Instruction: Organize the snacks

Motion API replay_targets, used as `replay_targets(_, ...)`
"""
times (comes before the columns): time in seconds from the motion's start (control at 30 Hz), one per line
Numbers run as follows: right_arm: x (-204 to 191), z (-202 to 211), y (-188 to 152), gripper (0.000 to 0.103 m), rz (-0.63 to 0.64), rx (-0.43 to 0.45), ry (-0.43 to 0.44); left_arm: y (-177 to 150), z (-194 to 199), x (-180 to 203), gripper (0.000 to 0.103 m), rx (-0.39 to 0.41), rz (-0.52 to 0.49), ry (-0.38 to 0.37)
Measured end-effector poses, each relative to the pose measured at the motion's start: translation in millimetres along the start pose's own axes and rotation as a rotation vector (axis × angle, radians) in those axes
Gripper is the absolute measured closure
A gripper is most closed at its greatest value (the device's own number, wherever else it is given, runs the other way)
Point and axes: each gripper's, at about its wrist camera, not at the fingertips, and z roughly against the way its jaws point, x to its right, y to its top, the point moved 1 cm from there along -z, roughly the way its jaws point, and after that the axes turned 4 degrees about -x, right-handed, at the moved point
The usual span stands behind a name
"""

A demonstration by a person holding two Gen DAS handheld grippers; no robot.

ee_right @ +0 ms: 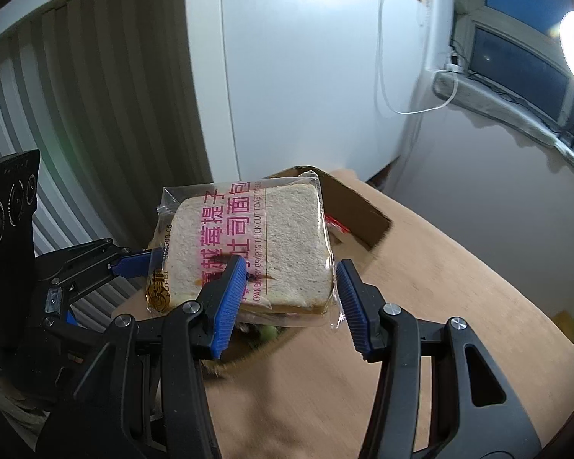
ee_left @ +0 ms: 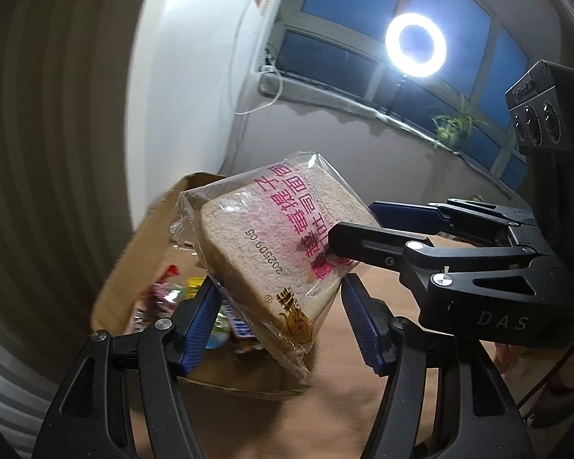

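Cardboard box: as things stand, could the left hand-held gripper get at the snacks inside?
Probably not yet. The left hand-held gripper and the right hand-held gripper both hold the wrapped toast, which hangs over the cardboard box and the snacks.

1. My left gripper (ee_left: 279, 317): matte black frame w/ triangular cut-outs in the arms, silver round-head screws at the pivots.
2. Its fingers (ee_left: 199, 329) carry blue ribbed pads on the inner faces.
3. My right gripper (ee_right: 287, 302): same build, black arms w/ cut-outs, silver screws, blue ribbed pads on the fingers (ee_right: 229, 306).
4. From the left cam I see pale "DAS" lettering on the right unit's black body.
5. Each unit has a black camera block on top w/ three round lenses in a row; small text on it, too blurred to read.
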Motion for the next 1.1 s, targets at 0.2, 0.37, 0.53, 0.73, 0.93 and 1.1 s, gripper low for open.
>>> replay_targets(0.2, -5.1, -26.9, 5.3, 0.036, 0.022, 0.005, -0.047, -3.2, -6.3, -23.8, 0.032, -0.001, 0.022, 0.05)
replay_targets(0.37, 0.0, -21.6, -8.1, 0.031, -0.011, 0.068, -0.11, -15.8, 4.9, -42.5, 0.027, 0.004, 0.065, 0.092)
replay_targets(0.53, 4.4, -8.0, -29.2, 0.013, -0.079, 0.132, -0.174, -17.7, 18.5, -48.3, 0.027, 0.029, 0.083, 0.111)
replay_targets(0.73, 7.7, 6.4, -64.6, 0.005, -0.164, 0.157, -0.22, -13.3, 28.5, -45.3, 0.027, 0.042, 0.068, 0.136)
replay_targets(0.93, 26.1, 23.1, -100.5, 0.0, -0.267, 0.147, -0.284, -13.4, 27.5, -20.8, 0.027, 0.041, 0.032, 0.132)
replay_targets(1.1, 46.5, 46.7, -124.4, 0.0, -0.326, 0.151, -0.351, -16.3, 23.4, 15.1, 0.027, 0.027, -0.023, 0.12)
